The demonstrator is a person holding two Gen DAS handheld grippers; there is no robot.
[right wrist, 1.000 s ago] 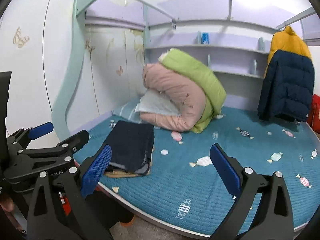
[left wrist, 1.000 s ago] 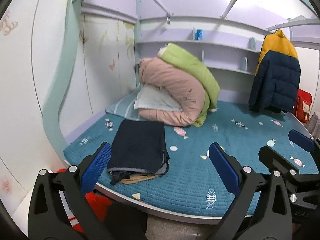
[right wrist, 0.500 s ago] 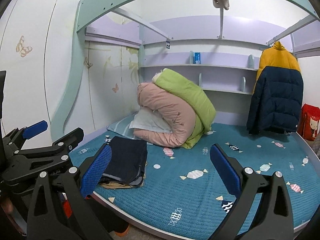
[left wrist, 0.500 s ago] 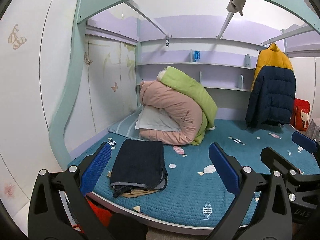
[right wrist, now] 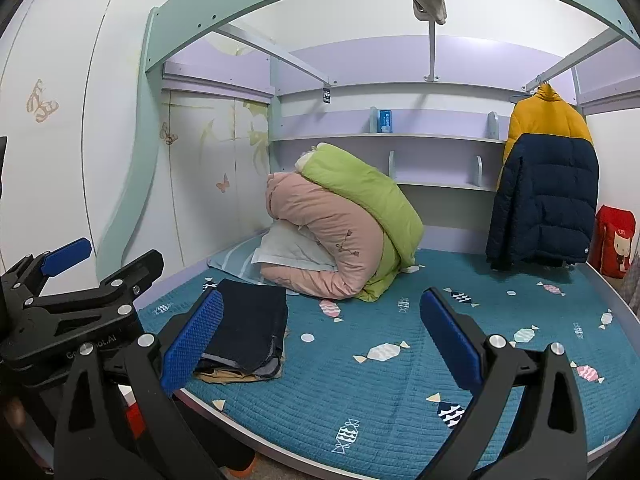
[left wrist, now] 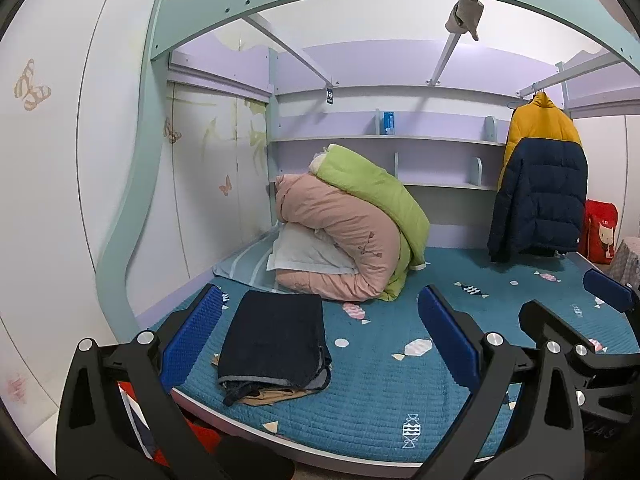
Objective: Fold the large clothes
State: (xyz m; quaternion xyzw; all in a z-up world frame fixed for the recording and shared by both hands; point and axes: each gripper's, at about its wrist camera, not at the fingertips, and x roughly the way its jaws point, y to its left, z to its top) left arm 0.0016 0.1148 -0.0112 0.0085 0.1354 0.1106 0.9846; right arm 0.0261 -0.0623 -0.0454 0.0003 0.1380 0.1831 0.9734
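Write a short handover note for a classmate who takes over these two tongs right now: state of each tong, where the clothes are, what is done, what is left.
Left tongs: open, empty, held off the near edge of the bed.
Right tongs: open, empty, also held back from the bed.
Folded clothes: a neat pile, dark garment on top and a tan one under it, at the near left corner of the mattress.
Done: that pile looks folded.
Left: the yellow and navy jacket hangs on the rail at the right; it may be next, though that is only a guess. The pink and green quilts lie bundled at the back.
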